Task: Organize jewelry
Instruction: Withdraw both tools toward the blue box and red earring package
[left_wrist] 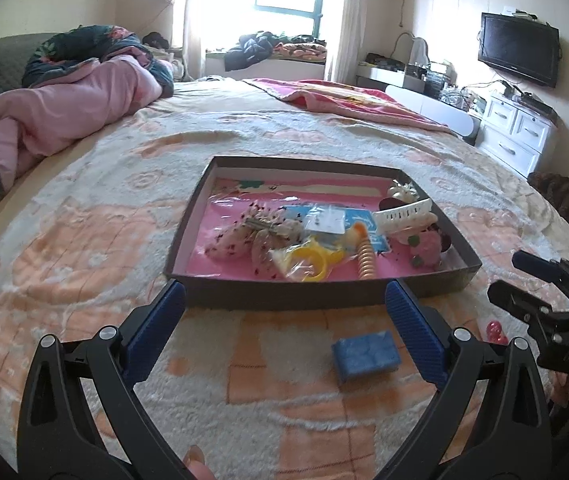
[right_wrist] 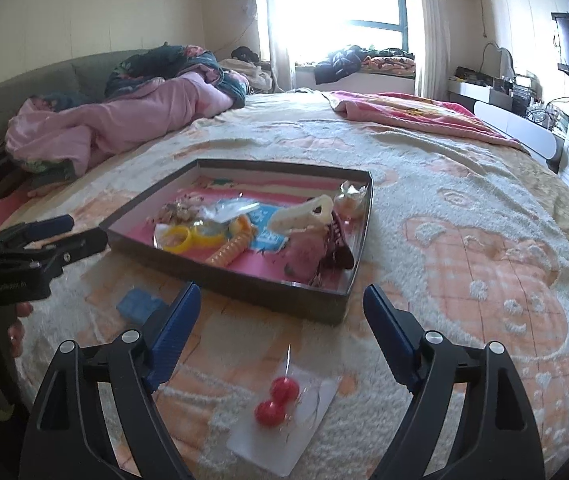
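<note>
A shallow dark tray [left_wrist: 444, 282] with a pink floor rests on the bed, holding bagged yellow rings [left_wrist: 308, 264], a white hair claw [left_wrist: 404, 212], an orange spiral tie [left_wrist: 366, 262] and other pieces. My left gripper [left_wrist: 285, 289] is open and empty, its tips at the tray's near wall, with a small blue box [left_wrist: 364, 354] lying on the blanket between its fingers. My right gripper [right_wrist: 282, 300] is also open and empty, just short of the tray [right_wrist: 244, 284]. Red bead earrings in a clear bag [right_wrist: 280, 400] lie below it, untouched.
The tray sits on a cream and peach fleece blanket [right_wrist: 484, 264]. Pink bedding [left_wrist: 64, 112] is heaped at the far left. The blue box [right_wrist: 140, 304] lies left of the right gripper, below the left gripper [right_wrist: 84, 229]. White drawers [left_wrist: 516, 136] stand beyond the bed's right edge.
</note>
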Available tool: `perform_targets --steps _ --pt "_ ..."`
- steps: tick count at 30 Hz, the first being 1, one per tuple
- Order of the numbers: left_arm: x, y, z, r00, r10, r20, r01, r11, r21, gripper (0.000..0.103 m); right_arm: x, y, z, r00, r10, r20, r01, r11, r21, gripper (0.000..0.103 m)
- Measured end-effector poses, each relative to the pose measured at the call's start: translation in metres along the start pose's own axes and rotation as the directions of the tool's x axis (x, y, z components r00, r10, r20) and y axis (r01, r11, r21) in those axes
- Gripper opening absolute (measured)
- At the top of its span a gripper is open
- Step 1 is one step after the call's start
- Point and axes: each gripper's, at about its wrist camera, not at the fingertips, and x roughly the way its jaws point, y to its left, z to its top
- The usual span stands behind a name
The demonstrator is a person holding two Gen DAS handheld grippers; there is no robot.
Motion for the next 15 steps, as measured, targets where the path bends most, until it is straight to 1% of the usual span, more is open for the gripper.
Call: perform_targets --steps 2,6,10,15 --pt "-0.003 0.002 -0.003 1.000 0.000 0.005 0.000 1.000 -0.010 0.092 0.000 0.003 -0.005 1.000 -0.001 -0.013 0.001 1.000 -0.001 0.083" --pt "-0.004 0.001 -0.010 1.000 -0.002 -0.007 0.002 1.000 -0.007 0.092 0.001 0.010 -0.018 0.999 -0.033 -0.042 0.032 0.999 -0.019 0.083" --pt "-0.001 -0.006 -0.015 0.999 -0.025 -0.028 0.025 1.000 0.009 0.092 0.003 0.010 -0.029 0.996 -0.039 -0.080 0.039 0.999 0.000 0.083" --pt "0.014 -0.020 -0.025 0.993 -0.063 -0.099 0.066 0.997 0.030 0.092 0.006 0.001 -0.041 0.990 -0.033 -0.134 0.041 0.998 0.056 0.083"
